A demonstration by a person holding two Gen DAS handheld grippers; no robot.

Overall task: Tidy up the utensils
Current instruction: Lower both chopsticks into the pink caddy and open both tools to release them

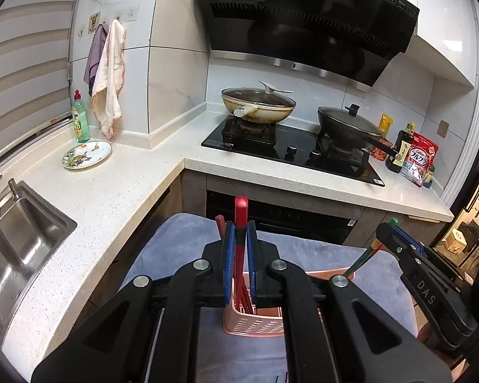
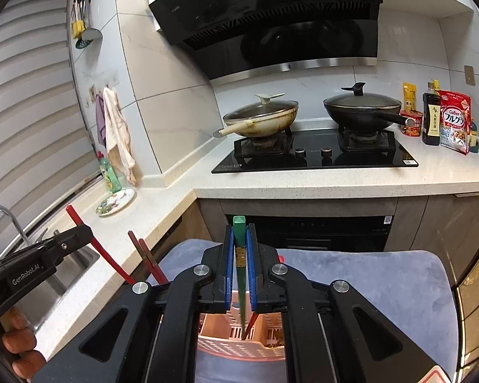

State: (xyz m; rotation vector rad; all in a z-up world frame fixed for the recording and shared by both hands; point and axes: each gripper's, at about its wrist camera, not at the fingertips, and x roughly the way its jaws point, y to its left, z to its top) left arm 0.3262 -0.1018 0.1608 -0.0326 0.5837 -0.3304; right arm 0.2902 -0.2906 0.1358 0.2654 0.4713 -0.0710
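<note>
My left gripper [image 1: 239,228] is shut on a red chopstick [image 1: 240,209], which stands upright with its lower end down inside a pink slotted utensil holder [image 1: 255,324]. A darker red chopstick [image 1: 219,223] pokes up just left of the fingers. My right gripper [image 2: 239,234] is shut on a green chopstick [image 2: 239,223], whose tip reaches into the same pink holder [image 2: 239,348]. In the right wrist view, the left gripper [image 2: 86,233] and its red chopstick [image 2: 73,214] are at the left, beside two dark red chopsticks [image 2: 145,253]. The right gripper [image 1: 388,228] shows at the right edge of the left wrist view.
The holder rests on a blue-grey cloth [image 1: 182,242] in front of an L-shaped counter. A steel sink [image 1: 22,239] and a patterned plate [image 1: 87,154] lie left. The stove [image 2: 313,156] carries two lidded pans, with bottles and a cereal bag [image 2: 456,121] to its right. A hand [image 2: 19,344] shows at lower left.
</note>
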